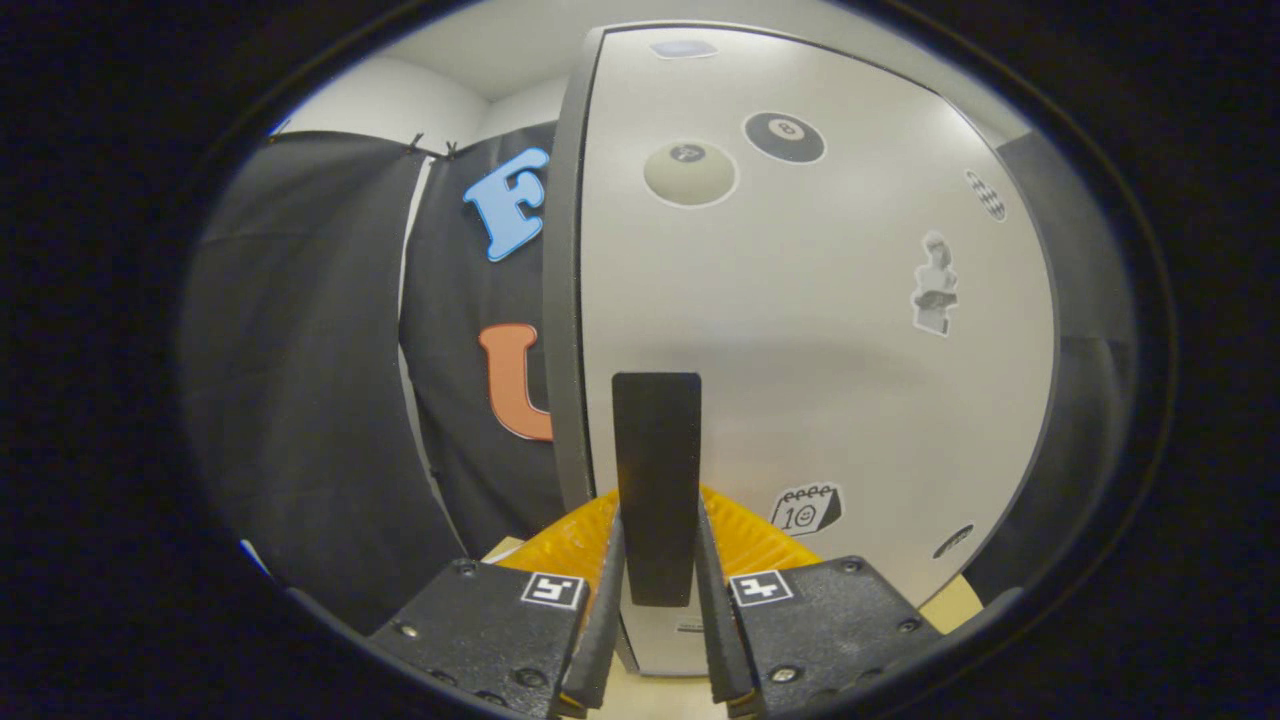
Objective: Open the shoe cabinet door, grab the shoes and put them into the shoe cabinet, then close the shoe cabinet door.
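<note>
The white shoe cabinet door (800,330) stands close in front of me, with several stickers on its face. A black upright handle (656,470) is fixed near the door's left edge. My gripper (657,560) has one finger on each side of the handle's lower part, and both fingers press against it. The door's grey side edge (565,300) shows just left of the handle. No gap into the cabinet can be seen from here.
The booth's black cloth wall (320,400) hangs to the left of the cabinet. A strip of light wooden floor (650,695) shows under the door, between the fingers. A dark surface (1085,400) lies to the right of the door.
</note>
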